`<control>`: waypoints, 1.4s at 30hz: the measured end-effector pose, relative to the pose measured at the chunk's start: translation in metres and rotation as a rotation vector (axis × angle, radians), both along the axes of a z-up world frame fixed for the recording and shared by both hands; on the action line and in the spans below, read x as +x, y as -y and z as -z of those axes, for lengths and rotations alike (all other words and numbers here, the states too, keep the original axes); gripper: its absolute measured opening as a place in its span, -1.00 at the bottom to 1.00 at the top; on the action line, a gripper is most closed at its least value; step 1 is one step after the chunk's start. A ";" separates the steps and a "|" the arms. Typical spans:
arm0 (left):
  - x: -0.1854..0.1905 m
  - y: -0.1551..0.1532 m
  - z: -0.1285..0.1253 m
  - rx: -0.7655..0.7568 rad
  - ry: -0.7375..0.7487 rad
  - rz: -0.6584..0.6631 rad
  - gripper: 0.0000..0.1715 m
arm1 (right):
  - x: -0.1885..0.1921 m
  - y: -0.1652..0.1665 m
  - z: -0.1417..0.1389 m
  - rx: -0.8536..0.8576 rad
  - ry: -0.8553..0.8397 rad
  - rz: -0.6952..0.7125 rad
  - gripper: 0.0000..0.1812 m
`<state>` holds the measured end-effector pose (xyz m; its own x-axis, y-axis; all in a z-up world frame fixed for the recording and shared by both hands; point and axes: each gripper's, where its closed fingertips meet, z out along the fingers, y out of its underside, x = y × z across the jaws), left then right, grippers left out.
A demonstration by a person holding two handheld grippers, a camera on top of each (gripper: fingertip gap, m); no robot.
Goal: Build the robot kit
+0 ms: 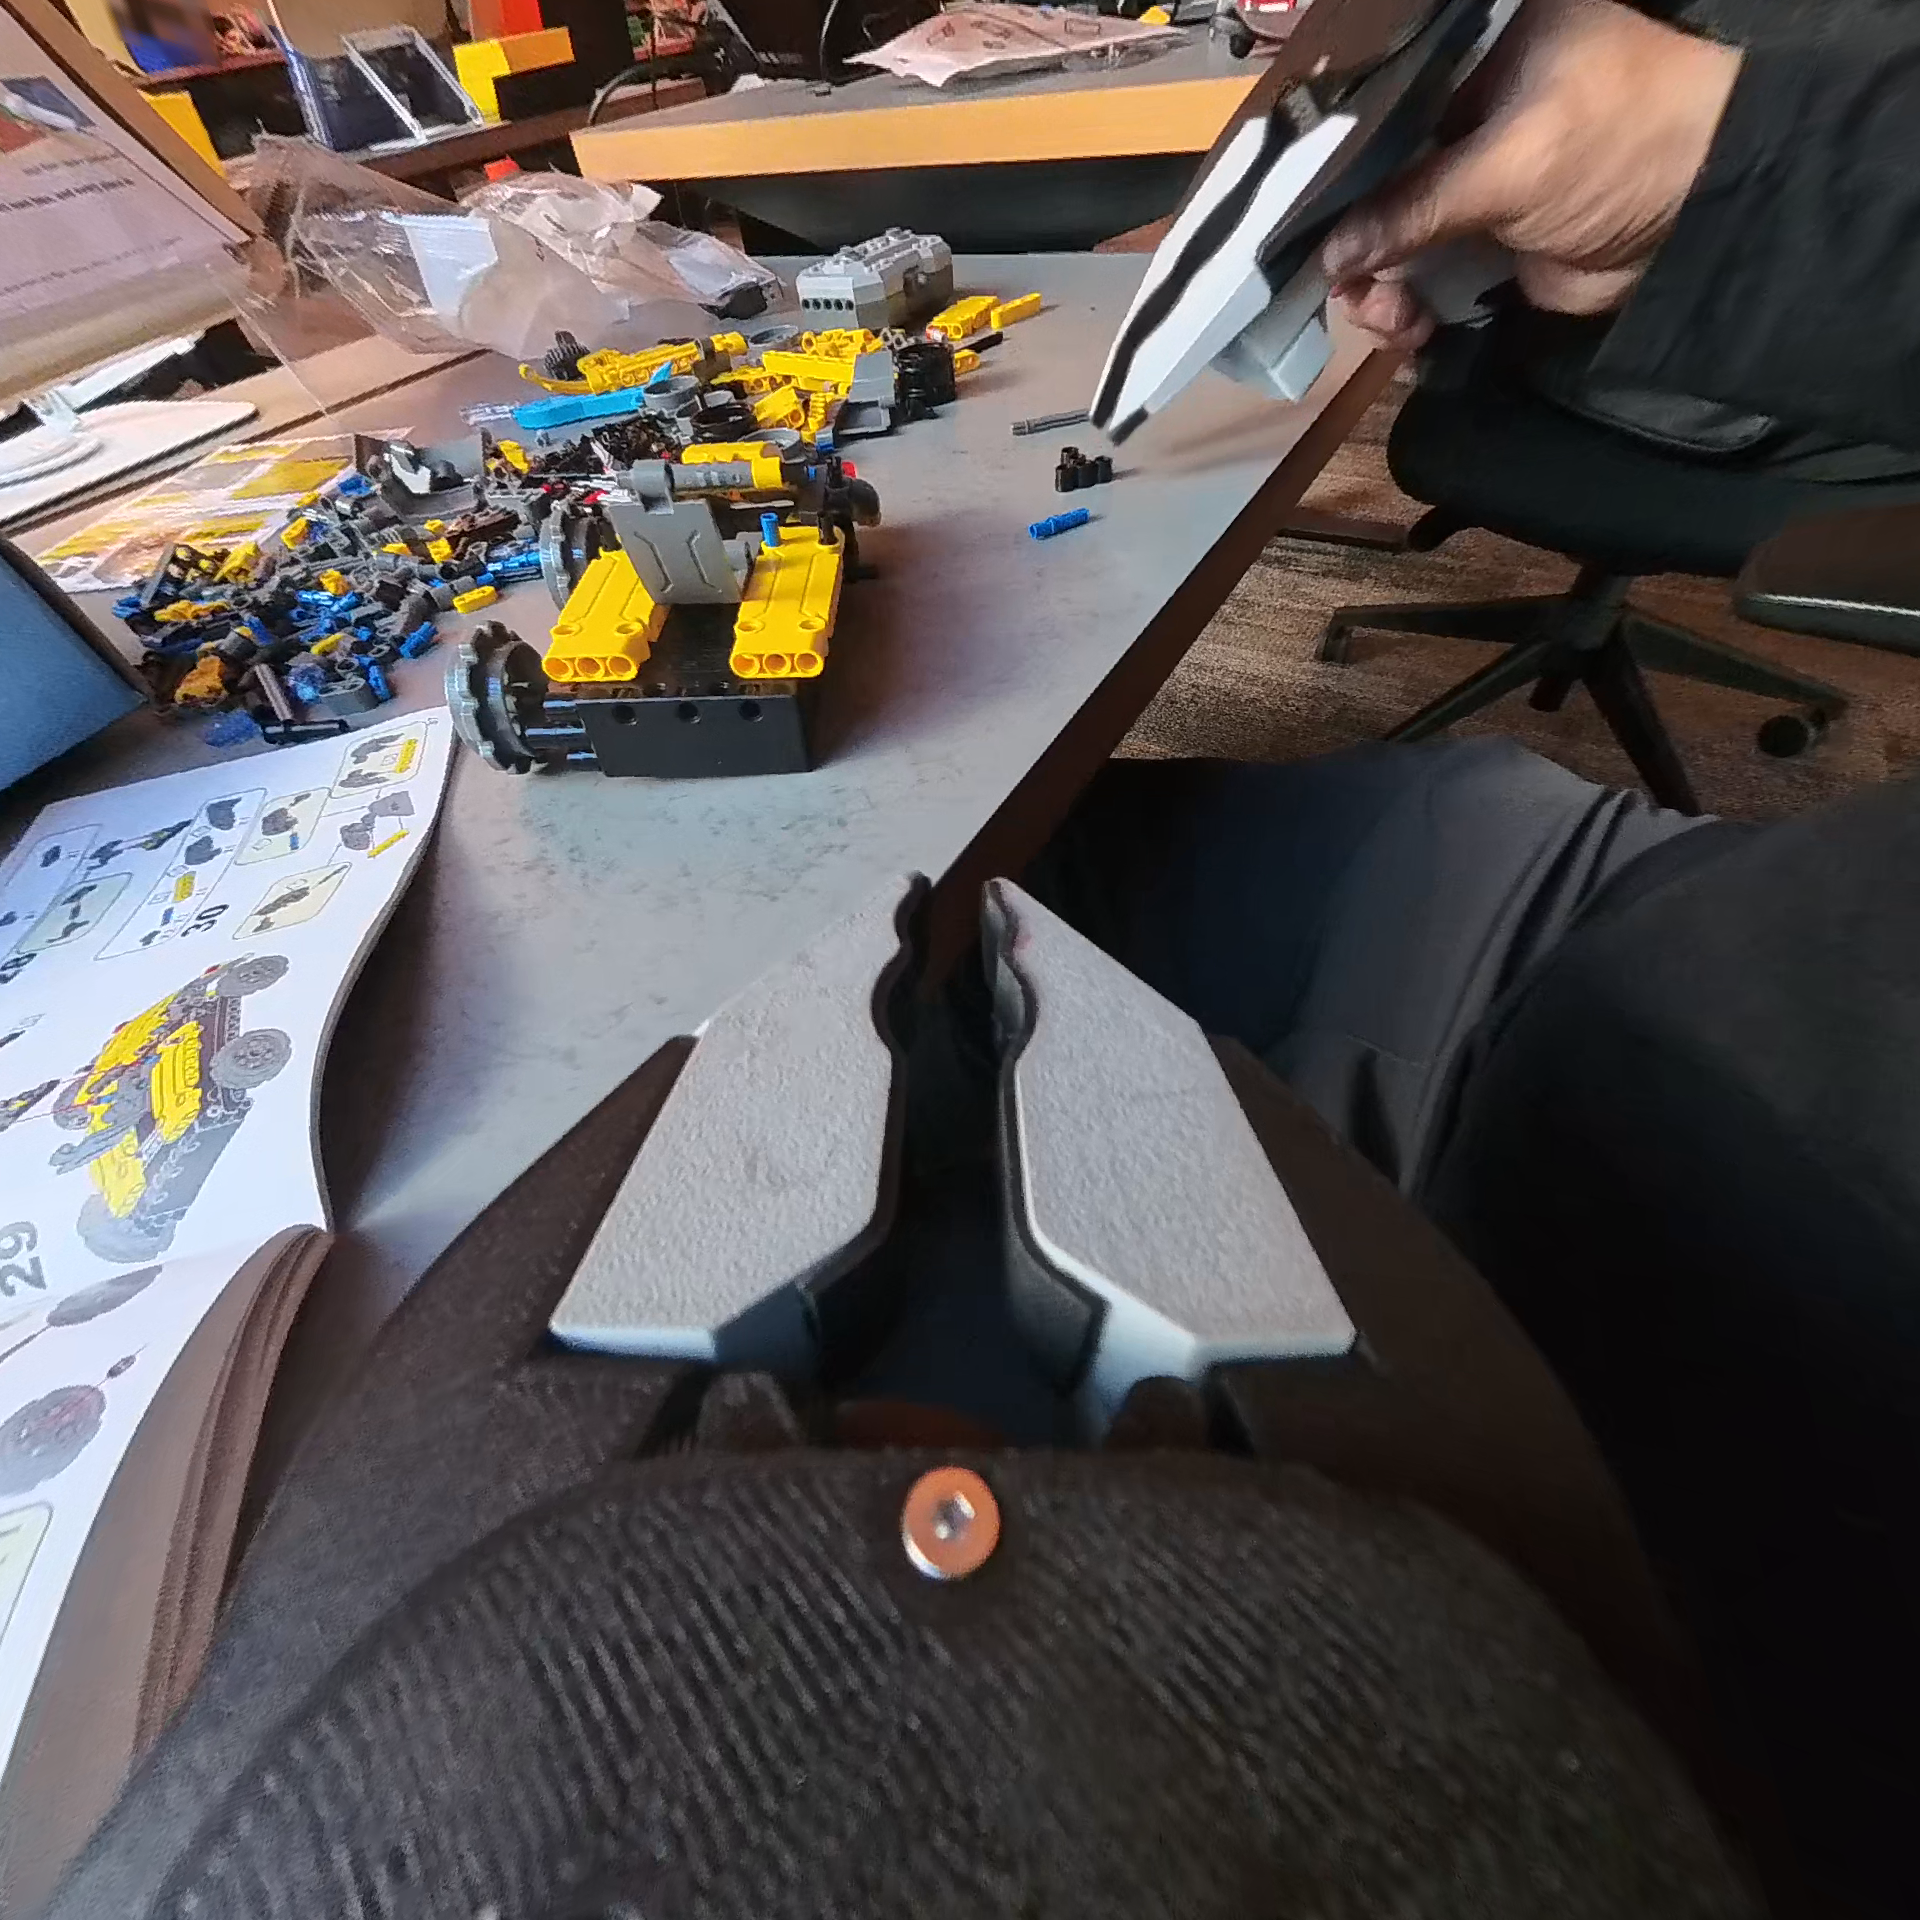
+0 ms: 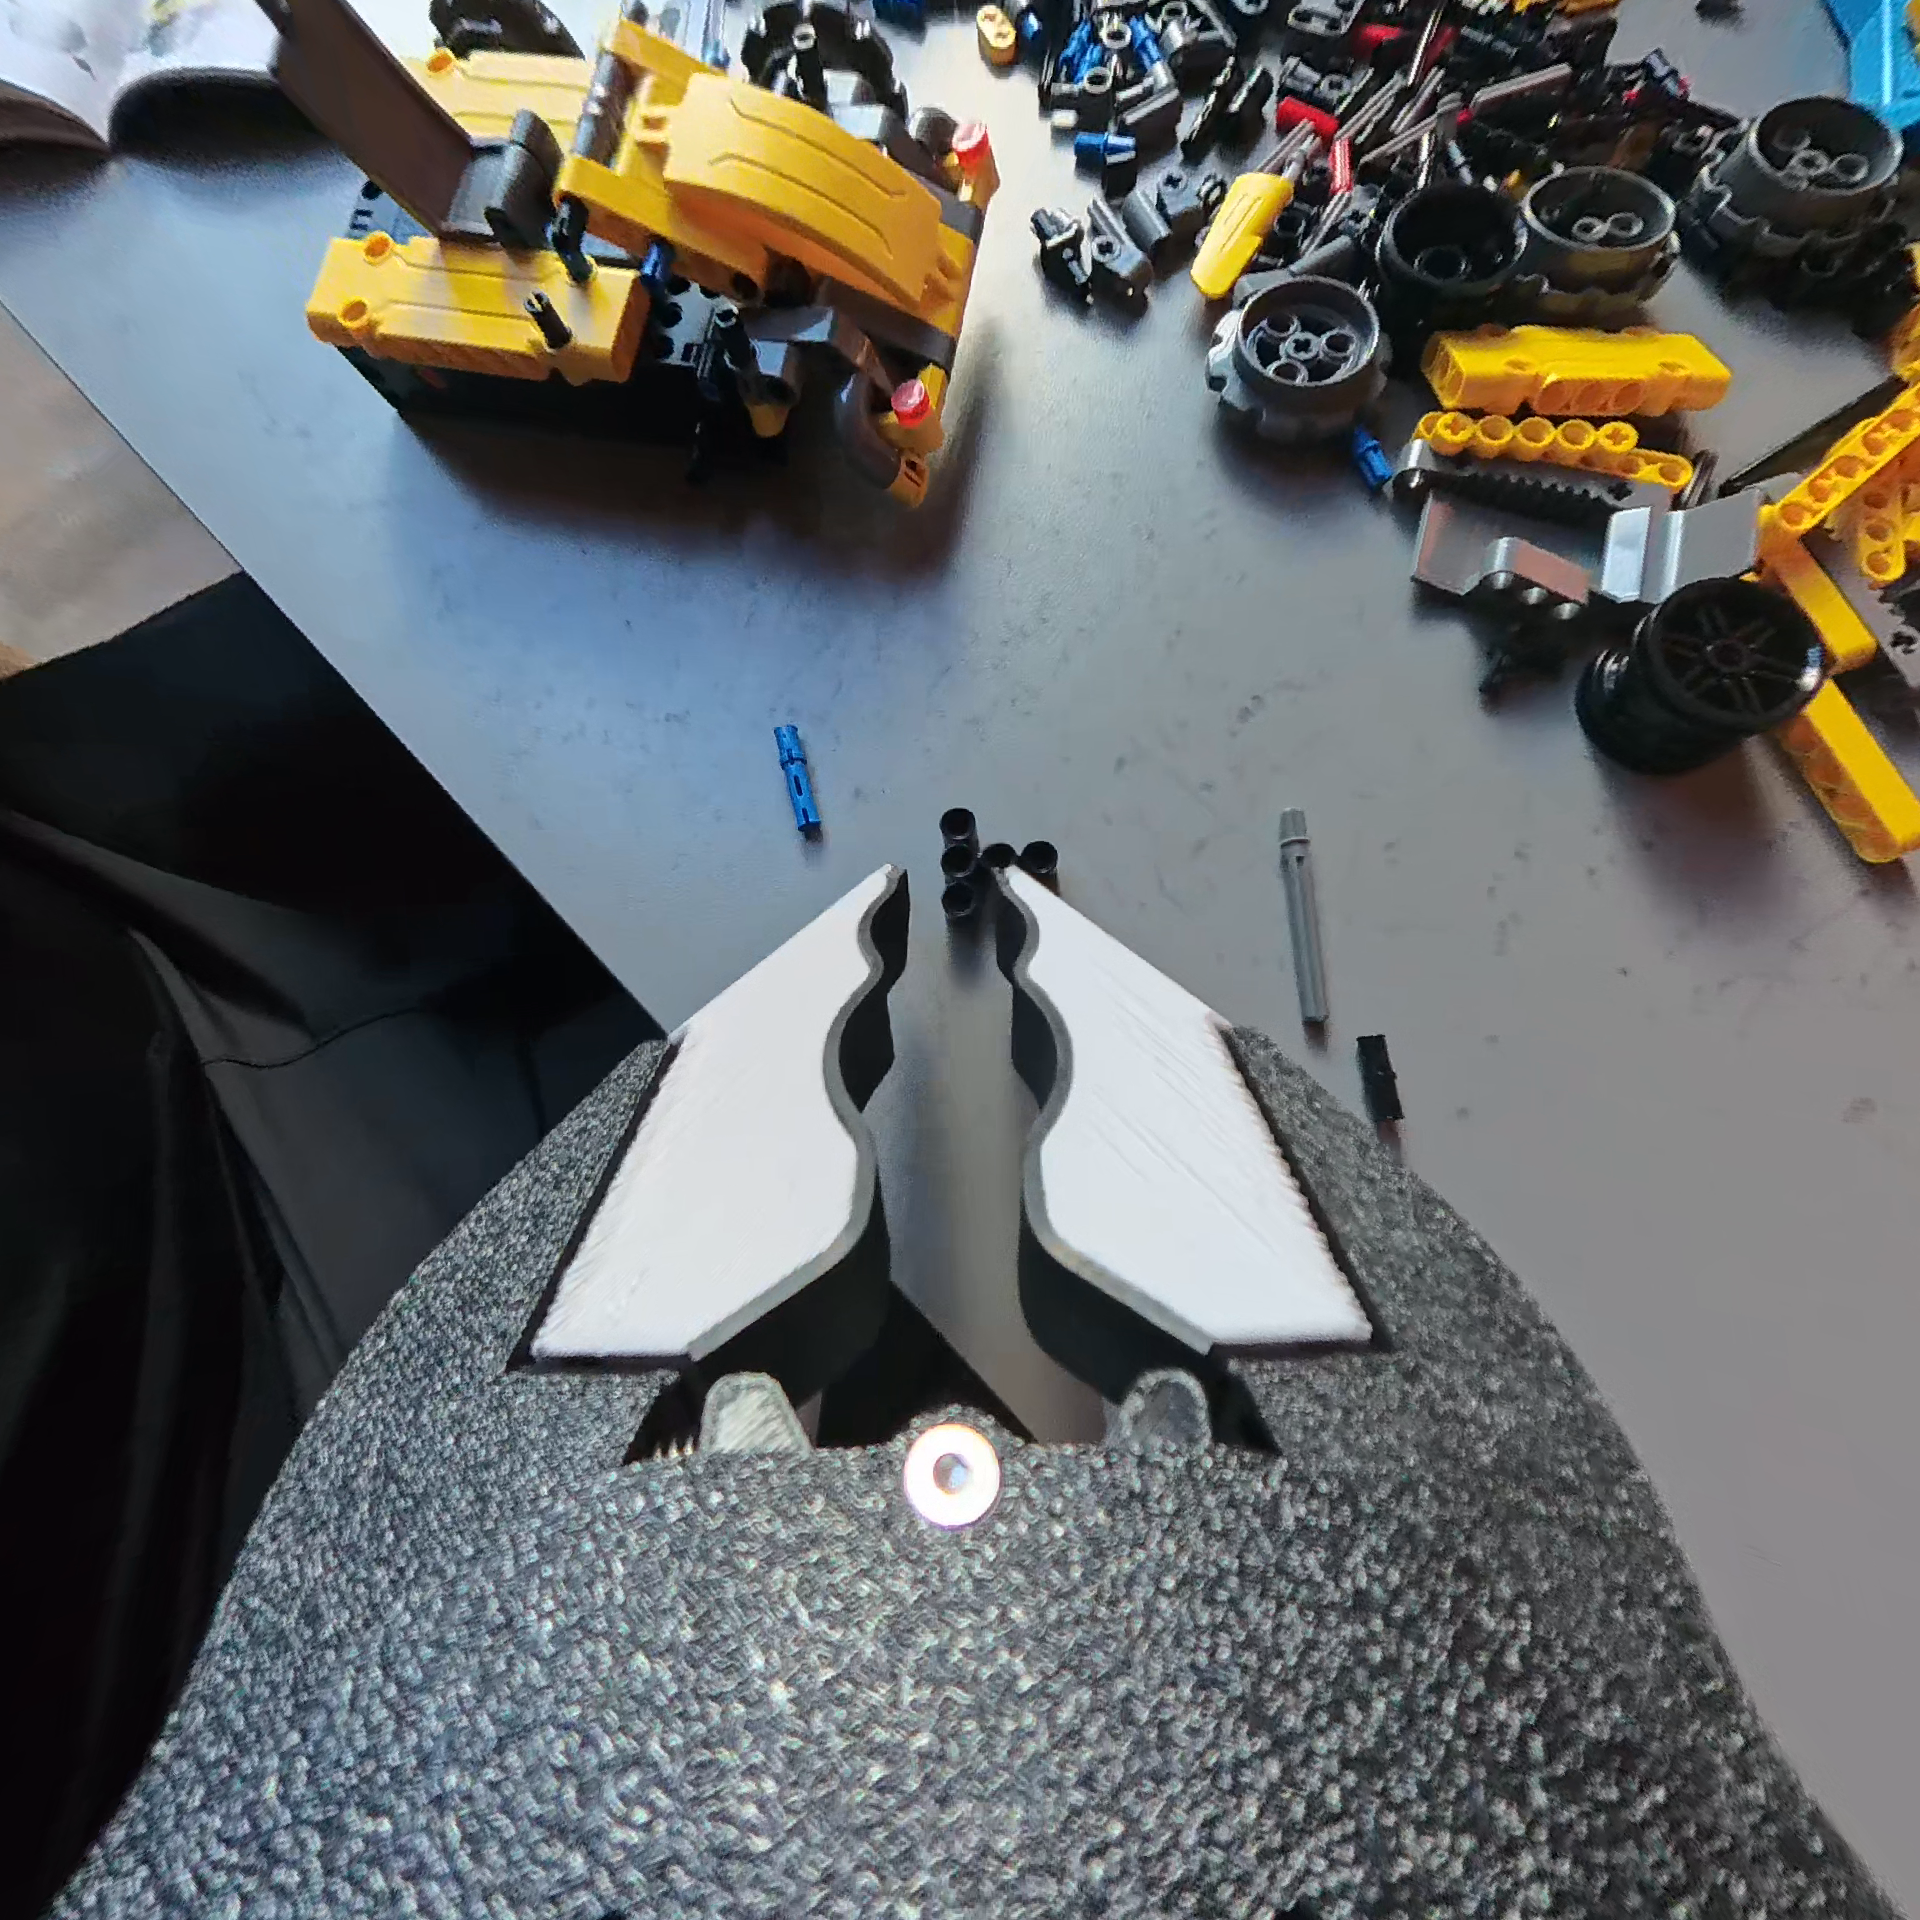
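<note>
A grey table [image 2: 1039, 644] bears a half-built yellow vehicle [image 2: 665, 260], loose parts [image 2: 1507, 312], a blue pin [image 2: 797, 779] and an open instruction booklet [image 1: 197, 987].

I cannot tell if my left gripper [image 1: 956, 914] holds anything; the gap between its fingers is dark. My right gripper [image 2: 951, 883] hides part of the black connector [image 2: 961, 857]. The instruction booklet [image 1: 187, 997] and the yellow beams [image 2: 1860, 665] are cut by the edges. The far shelves [image 1: 343, 83] are blurred.

Black connector [image 2: 977, 864] between parted fingertips
</note>
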<state>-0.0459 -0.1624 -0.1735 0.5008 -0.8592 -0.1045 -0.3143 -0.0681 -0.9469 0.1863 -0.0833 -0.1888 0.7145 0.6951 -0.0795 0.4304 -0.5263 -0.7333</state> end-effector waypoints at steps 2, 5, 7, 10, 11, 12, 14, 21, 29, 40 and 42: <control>0.001 0.000 0.001 0.000 -0.008 0.001 -0.93 | 0.002 0.000 -0.001 0.008 0.000 0.004 -0.83; 0.002 -0.001 0.003 -0.005 -0.012 -0.003 -0.93 | 0.006 0.002 0.005 -0.010 0.013 0.006 -0.82; 0.002 -0.003 0.003 -0.008 -0.013 -0.010 -0.93 | 0.008 0.002 0.007 -0.015 0.011 0.009 -0.82; 0.001 -0.004 0.005 -0.010 -0.020 -0.015 -0.93 | 0.006 0.003 0.005 -0.010 -0.008 0.004 -0.82; 0.001 -0.004 0.005 -0.009 -0.021 -0.014 -0.93 | 0.005 0.003 0.005 -0.009 -0.012 0.000 -0.82; 0.001 -0.004 0.005 -0.007 -0.021 -0.014 -0.94 | 0.004 0.003 0.005 -0.008 -0.012 -0.001 -0.81; 0.000 -0.003 0.004 -0.001 -0.021 -0.015 -0.93 | 0.005 0.000 0.006 -0.010 0.010 0.007 -0.79; -0.006 -0.003 -0.003 -0.004 0.013 -0.019 -0.94 | -0.003 -0.003 0.006 -0.129 -0.032 -0.012 -0.61; -0.012 -0.004 -0.009 -0.011 0.043 -0.022 -0.92 | -0.019 -0.013 0.005 -0.278 -0.110 0.036 -0.52; -0.012 -0.003 -0.010 -0.059 0.073 -0.016 -0.94 | 0.015 -0.017 0.000 -0.285 -0.024 0.308 -0.54; -0.009 -0.001 -0.007 -0.058 0.056 -0.011 -0.93 | 0.015 -0.016 0.002 -0.297 -0.081 0.353 -0.54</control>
